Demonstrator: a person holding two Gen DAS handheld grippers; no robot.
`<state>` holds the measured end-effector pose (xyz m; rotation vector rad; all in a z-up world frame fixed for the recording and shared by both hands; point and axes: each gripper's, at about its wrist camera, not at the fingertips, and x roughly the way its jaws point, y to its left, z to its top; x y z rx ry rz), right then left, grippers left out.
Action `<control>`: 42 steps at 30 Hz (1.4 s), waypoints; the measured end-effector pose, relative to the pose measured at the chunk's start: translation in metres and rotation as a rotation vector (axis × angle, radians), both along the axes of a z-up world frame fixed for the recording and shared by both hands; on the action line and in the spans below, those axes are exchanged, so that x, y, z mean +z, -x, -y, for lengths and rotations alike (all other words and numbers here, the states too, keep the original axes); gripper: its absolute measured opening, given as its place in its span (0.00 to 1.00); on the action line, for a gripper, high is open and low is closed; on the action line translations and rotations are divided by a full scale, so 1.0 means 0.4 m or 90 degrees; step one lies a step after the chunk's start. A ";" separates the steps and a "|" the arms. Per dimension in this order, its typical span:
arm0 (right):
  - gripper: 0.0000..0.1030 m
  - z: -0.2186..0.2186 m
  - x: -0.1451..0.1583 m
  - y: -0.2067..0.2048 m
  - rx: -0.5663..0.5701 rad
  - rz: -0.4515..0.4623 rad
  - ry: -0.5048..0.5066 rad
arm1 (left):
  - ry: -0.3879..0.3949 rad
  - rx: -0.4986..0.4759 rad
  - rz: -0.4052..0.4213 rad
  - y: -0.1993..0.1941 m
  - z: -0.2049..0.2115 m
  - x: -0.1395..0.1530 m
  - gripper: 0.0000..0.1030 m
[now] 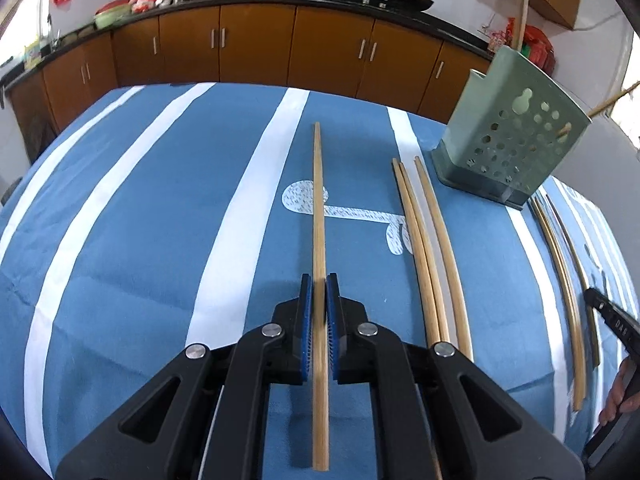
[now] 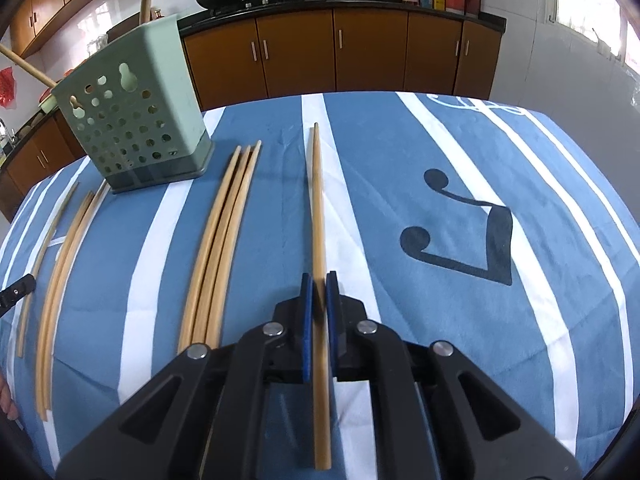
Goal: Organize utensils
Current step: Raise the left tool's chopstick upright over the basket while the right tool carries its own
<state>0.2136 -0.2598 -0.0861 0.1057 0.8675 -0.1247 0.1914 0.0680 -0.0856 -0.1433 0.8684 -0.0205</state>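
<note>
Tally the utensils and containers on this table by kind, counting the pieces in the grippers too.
Chopsticks clamped: 2, one in the left gripper, one in the right gripper
Loose chopsticks on the cloth: 6, in two threes
Sticks in the holder: 2
Green holder: 1
Total: 11

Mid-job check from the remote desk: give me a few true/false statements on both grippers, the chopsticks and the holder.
1. The left gripper is shut on a chopstick. True.
2. The right gripper is open and holds nothing. False: it is shut on a chopstick.
3. The green holder lies on its side. False: it stands upright on the blue striped cloth.
4. Loose chopsticks lie on the cloth beside the holder. True.
</note>
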 end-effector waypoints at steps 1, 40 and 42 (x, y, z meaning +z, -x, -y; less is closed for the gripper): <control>0.08 0.000 0.001 0.000 0.000 0.001 0.001 | 0.001 -0.001 0.000 0.000 0.001 0.000 0.08; 0.14 -0.001 0.003 0.033 0.010 0.004 -0.029 | 0.031 -0.024 -0.004 0.036 -0.015 -0.003 0.08; 0.14 -0.007 0.003 0.042 0.013 0.002 -0.020 | 0.021 -0.029 -0.003 0.047 -0.010 -0.003 0.08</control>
